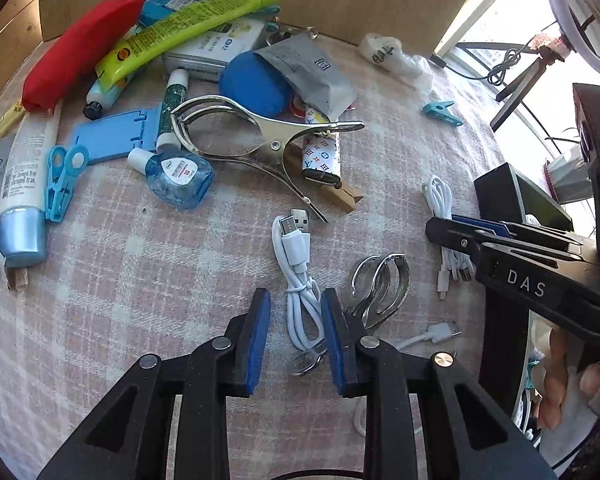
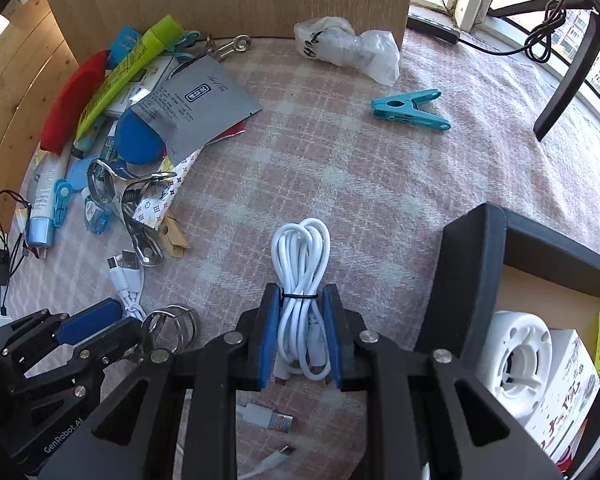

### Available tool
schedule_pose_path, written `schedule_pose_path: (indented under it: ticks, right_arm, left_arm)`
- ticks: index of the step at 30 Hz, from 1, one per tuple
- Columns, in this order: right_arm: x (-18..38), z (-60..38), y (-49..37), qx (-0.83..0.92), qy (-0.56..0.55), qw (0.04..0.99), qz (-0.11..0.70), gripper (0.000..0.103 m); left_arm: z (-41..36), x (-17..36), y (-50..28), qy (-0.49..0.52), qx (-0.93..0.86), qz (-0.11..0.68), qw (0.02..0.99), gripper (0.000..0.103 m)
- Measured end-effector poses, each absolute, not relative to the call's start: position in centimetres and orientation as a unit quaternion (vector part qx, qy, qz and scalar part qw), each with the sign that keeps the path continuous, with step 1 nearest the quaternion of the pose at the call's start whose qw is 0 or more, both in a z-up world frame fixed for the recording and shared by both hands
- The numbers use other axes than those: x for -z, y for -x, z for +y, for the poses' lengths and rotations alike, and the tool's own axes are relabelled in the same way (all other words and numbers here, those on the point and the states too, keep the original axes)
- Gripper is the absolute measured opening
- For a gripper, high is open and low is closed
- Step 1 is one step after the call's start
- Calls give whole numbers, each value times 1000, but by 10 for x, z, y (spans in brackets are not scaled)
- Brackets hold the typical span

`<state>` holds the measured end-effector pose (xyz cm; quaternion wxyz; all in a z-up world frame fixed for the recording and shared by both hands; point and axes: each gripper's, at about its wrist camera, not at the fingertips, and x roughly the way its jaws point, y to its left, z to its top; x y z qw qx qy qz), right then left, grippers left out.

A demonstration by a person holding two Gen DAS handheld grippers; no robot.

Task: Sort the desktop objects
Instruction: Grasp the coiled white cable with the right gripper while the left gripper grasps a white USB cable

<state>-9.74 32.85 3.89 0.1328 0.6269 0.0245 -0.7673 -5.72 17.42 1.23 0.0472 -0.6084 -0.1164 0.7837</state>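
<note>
1. On the plaid-covered worktop (image 2: 380,184), two bundled white cables lie near each other in the foreground, apart from the jumbled pile (image 1: 172,80) of tubes, packets and clips at the far left.
2. The left gripper (image 1: 296,334) points steeply down over one cable (image 1: 296,264). Its fingers (image 1: 258,336) stand a little apart on either side of the lower loop, and I see daylight beside the left pad, so I judge this cable straddled, not yet clamped.
3. A steel clip (image 1: 380,288) lies just beside the left gripper's right finger and looks close enough to be caught along with the cable.
4. The right gripper (image 2: 300,336) straddles the second cable (image 2: 300,264), a coil tied with a thin black band. Its fingers (image 2: 270,336) sit close against the coil's sides; whether they press on it I cannot tell.
5. The step in hand looks like the pick-up of both cables at once, to be sorted as one kind.
6. A dark box (image 2: 472,280) stands just right of the right gripper, already holding a white fan-like item and a carton; it seems the likely destination.
7. Next, each gripper needs to finish closing on its bundle, lift straight up, then carry toward the box.
8. The left lift calls for care: the steel clip and loose plug ends could snag.
</note>
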Motion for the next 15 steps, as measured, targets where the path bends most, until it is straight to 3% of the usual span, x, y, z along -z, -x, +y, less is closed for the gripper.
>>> schedule_pose_path:
  ticks: [6,7,15]
  right_arm:
    - [-40,340,86,764,-631,139,-2,21]
    - [-41,346,84,763,-631,141,-12,21]
    - [-42,361,74,764,-629,142,-27,20]
  left_arm:
    - [195,-14,76,608,-785,-101,58,12]
    - [196,-17,74,606,-787,-101,59,7]
    - [192,-17,76,608,-787,-98,45,0]
